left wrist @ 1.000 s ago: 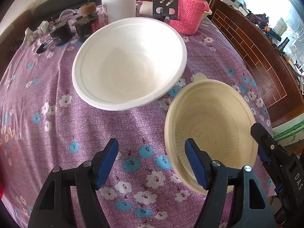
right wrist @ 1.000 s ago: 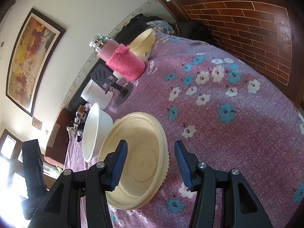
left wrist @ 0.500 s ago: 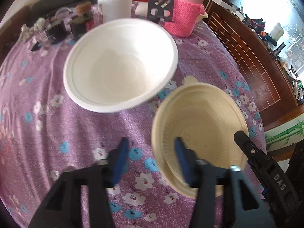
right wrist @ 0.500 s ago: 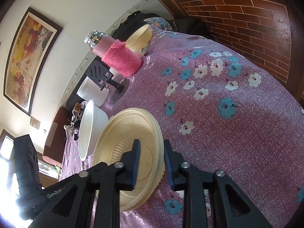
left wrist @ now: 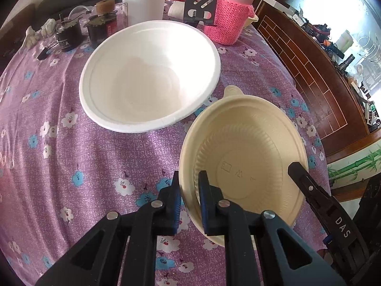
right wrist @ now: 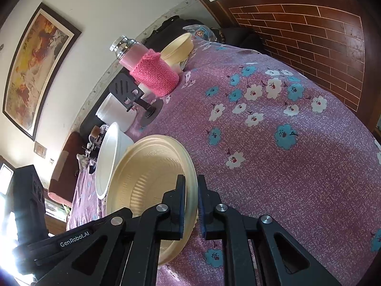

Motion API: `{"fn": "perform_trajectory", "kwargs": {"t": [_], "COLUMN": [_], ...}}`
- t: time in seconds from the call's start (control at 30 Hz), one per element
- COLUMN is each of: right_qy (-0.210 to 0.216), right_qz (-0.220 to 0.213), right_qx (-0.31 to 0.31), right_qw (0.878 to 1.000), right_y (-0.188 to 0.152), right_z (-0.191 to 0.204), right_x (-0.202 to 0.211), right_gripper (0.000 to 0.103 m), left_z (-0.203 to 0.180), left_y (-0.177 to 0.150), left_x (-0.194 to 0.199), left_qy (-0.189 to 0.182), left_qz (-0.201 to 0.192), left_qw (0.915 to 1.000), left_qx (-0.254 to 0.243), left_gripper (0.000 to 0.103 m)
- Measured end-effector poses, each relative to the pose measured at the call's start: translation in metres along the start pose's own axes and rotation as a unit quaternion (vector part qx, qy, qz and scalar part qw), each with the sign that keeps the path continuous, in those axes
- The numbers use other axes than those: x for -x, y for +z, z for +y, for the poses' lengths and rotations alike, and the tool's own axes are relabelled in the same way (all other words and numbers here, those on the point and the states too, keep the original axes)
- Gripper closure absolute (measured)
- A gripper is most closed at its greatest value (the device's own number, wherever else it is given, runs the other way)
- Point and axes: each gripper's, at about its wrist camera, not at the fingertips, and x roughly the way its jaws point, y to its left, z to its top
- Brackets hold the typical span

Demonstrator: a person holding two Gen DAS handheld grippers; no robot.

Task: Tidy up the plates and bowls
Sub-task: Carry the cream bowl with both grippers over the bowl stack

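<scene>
A cream plastic bowl [left wrist: 247, 166] sits at the near right of the purple flowered table. My left gripper [left wrist: 189, 190] is shut on its near-left rim. My right gripper [right wrist: 191, 195] is shut on its opposite rim, and one of its fingers [left wrist: 307, 186] shows at the bowl's right side in the left wrist view. The bowl [right wrist: 147, 186] appears tilted in the right wrist view. A larger white bowl [left wrist: 150, 76] stands just behind it, also seen edge-on in the right wrist view [right wrist: 107, 157]. Another cream bowl [right wrist: 178, 47] sits at the table's far edge.
At the back stand a pink bottle in a knitted sleeve [left wrist: 231, 16], a black phone stand [left wrist: 200, 2], a white tub [left wrist: 144, 2] and small dark jars [left wrist: 102, 26]. The table edge [left wrist: 316, 128] drops to a brick-patterned wall on the right.
Both grippers went from open to shut on opposite rims of the cream bowl. The left gripper shifted right toward the bowl.
</scene>
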Motion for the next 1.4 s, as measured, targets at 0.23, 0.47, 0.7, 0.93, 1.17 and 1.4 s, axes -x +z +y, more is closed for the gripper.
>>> {"fn": "perform_trajectory", "kwargs": {"t": [0.23,0.47,0.7,0.93,1.17,1.4], "right_qy": [-0.007,-0.007,0.019,0.074,0.125,0.171], "right_qz": [-0.010,-0.013,0.002,0.036,0.072,0.109], "right_qx": [0.012,0.026,0.065,0.109,0.157,0.196], "right_qw": [1.000,1.000,0.998,0.991,0.977,0.959], "right_y": [-0.007,-0.026,-0.052,-0.091,-0.142,-0.194], "right_z": [0.010,0.031,0.089,0.176,0.273,0.357], "right_x": [0.011,0.033,0.036,0.015,-0.010,-0.035], "right_gripper": [0.093,0.093,0.093,0.093,0.092,0.092], "left_z": [0.007,0.028,0.087,0.179,0.270,0.345], "left_y": [-0.009,-0.030,-0.052,-0.073,-0.099,-0.124], "left_x": [0.007,0.036,0.092,0.150,0.207,0.252], "left_qy": [-0.006,-0.014,0.010,0.039,0.078,0.124], "left_qz": [0.007,0.000,-0.043,-0.082,-0.120,-0.147], "left_qw": [1.0000,0.9999,0.9980,0.9890,0.9731,0.9543], "left_qx": [0.002,0.008,0.045,0.117,0.181,0.229], "left_gripper": [0.090,0.090,0.090,0.090,0.089,0.089]}}
